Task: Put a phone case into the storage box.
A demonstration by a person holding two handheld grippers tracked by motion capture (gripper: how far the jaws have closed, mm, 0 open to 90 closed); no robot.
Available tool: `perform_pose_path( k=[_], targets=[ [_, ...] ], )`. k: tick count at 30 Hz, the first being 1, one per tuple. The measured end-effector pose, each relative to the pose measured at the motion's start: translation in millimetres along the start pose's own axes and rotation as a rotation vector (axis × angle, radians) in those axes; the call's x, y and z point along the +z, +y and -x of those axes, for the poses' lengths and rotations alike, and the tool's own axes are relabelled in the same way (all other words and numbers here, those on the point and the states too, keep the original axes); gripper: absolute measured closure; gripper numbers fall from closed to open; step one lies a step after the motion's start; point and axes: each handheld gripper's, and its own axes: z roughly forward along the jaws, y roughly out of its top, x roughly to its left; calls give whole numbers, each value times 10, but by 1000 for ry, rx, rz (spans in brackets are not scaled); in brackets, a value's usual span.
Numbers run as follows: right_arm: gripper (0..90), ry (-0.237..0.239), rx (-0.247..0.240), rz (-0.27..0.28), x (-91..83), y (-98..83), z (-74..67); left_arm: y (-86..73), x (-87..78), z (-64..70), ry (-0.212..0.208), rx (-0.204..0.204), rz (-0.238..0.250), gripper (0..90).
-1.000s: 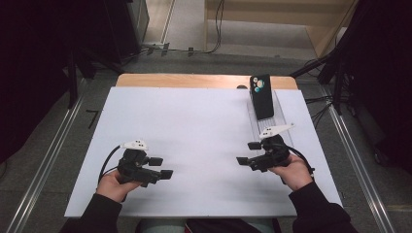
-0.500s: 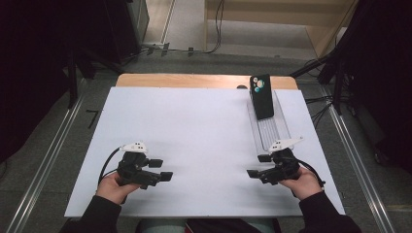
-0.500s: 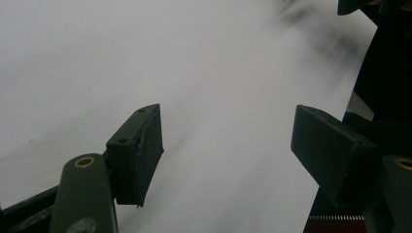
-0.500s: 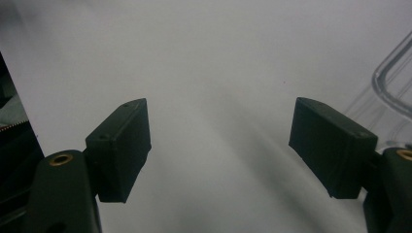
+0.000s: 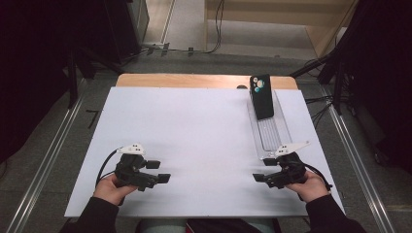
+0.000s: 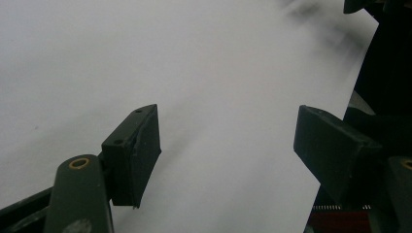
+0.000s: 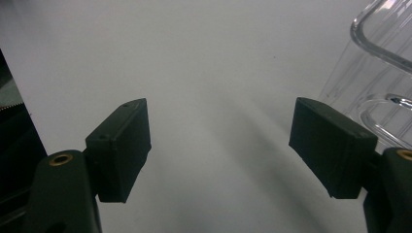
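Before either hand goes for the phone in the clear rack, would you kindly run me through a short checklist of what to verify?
1. Left tool open with nothing between the pads: ok; the left gripper view shows white table between them.
2. Right tool open and unloaded: ok.
3. Phone seated in the clear rack: ok, it stands leaning at the far end.
4. Path from the right tool to the phone: ok, the near part of the rack holds nothing.
5. Rack sitting flat on the white table: ok, near its right edge.
6. Whether the rack is fixed down: cannot tell.
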Motion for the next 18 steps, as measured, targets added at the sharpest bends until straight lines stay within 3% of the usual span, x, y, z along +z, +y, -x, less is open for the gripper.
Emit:
perform_pose_path(
  k=[18],
  targets=[
    [212,-7,7,4,-24,-10,14,-3,14,1,2,9,-14,253]
  ],
)
